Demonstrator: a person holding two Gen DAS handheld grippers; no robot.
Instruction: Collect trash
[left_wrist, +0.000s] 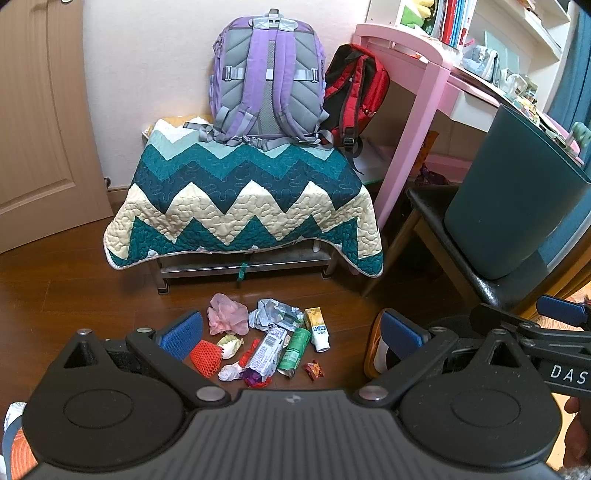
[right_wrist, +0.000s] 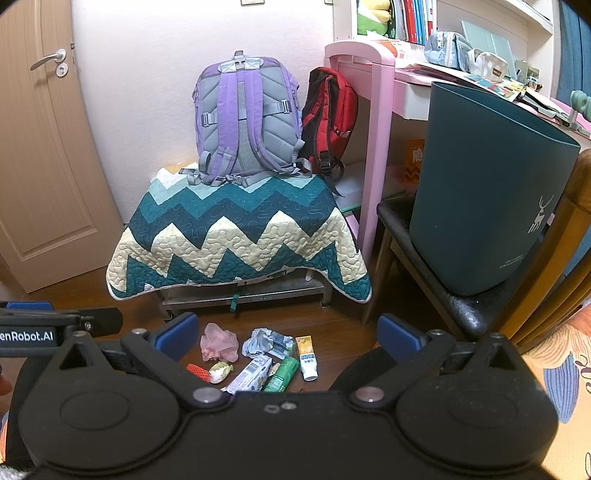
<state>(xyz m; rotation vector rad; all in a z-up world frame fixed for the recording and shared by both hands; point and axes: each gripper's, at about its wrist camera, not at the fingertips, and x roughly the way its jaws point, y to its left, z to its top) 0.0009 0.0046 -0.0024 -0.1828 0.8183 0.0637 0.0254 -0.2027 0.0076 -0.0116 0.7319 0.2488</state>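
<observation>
The left hand-held gripper (left_wrist: 291, 334) hangs above the wooden floor (left_wrist: 74, 288) with its blue-padded fingers (left_wrist: 183, 334) spread wide and nothing between them. The right hand-held gripper (right_wrist: 288, 334) is released too, its pads (right_wrist: 177, 332) well apart and empty.

The trash lies in a loose heap on the floor just in front of the bench (left_wrist: 243, 266), which is draped in a zigzag quilt (left_wrist: 240, 199). Nearest the bench's front edge sit a crumpled pink bag (left_wrist: 227, 314) and a crushed silvery wrapper (left_wrist: 273, 314). Just beside the wrapper lies a yellow-and-white tube (left_wrist: 317, 328), cap pointing away from the bench. Further from the bench are a green can (left_wrist: 295, 352) on its side, a long blue-white snack packet (left_wrist: 267, 352) touching it, an orange foam net (left_wrist: 206, 357), a small pale wrapper (left_wrist: 229, 345), a white wad (left_wrist: 229, 372) (possibly tissue, the view is too small to be sure) and a little red-and-gold candy wrapper (left_wrist: 314, 370).

A purple backpack (left_wrist: 267, 81) stands upright at the bench's back edge against the wall, a red backpack (left_wrist: 356, 92) beside it, hanging off the pink desk (left_wrist: 417, 107). A dark teal bin (right_wrist: 491, 184) stands on a black chair seat (right_wrist: 465, 314) to the right of the bench, apart from the heap.
</observation>
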